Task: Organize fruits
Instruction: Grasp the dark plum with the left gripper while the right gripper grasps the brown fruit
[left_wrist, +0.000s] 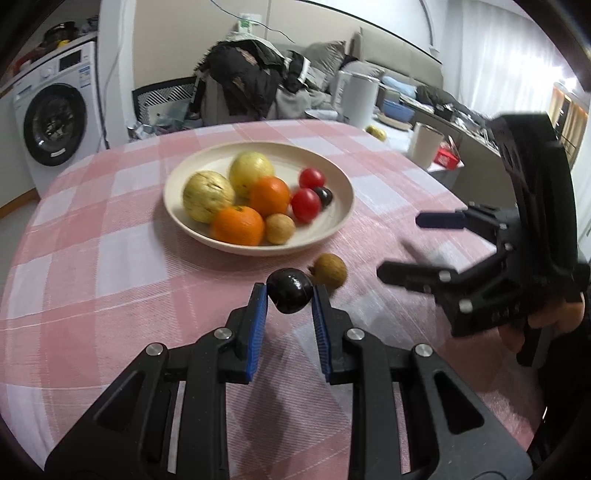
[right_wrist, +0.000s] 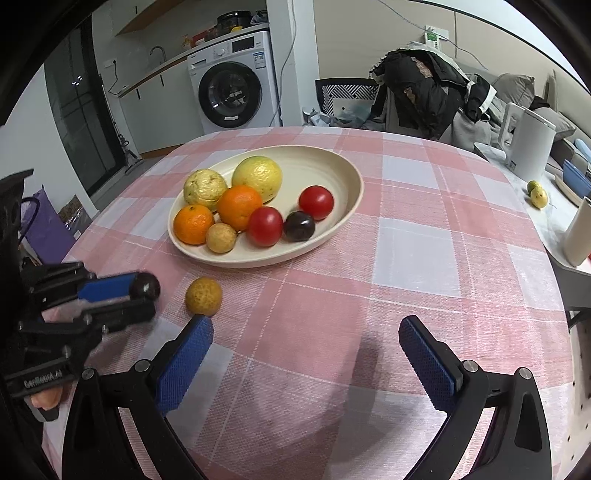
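Note:
My left gripper (left_wrist: 290, 295) is shut on a dark plum (left_wrist: 289, 290), held just above the pink checked tablecloth; in the right wrist view the same plum (right_wrist: 146, 286) sits at the tips of the left gripper (right_wrist: 142, 295). A small brown round fruit (left_wrist: 330, 273) (right_wrist: 204, 296) lies on the cloth beside it. Beyond stands a cream bowl (left_wrist: 341, 210) (right_wrist: 352, 199) holding two yellow-green fruits, two oranges, two red tomatoes, another dark plum and a small tan fruit. My right gripper (right_wrist: 306, 328) (left_wrist: 400, 247) hovers open over bare cloth, nothing between its pads.
The round table's edge curves close behind the bowl. A chair draped with dark clothes (right_wrist: 417, 88) stands at the far side. To the right, a lower side table carries a white kettle (right_wrist: 528, 147), a white cup (left_wrist: 424, 144) and yellow fruits (right_wrist: 537, 194). A washing machine (right_wrist: 232, 92) stands at the back.

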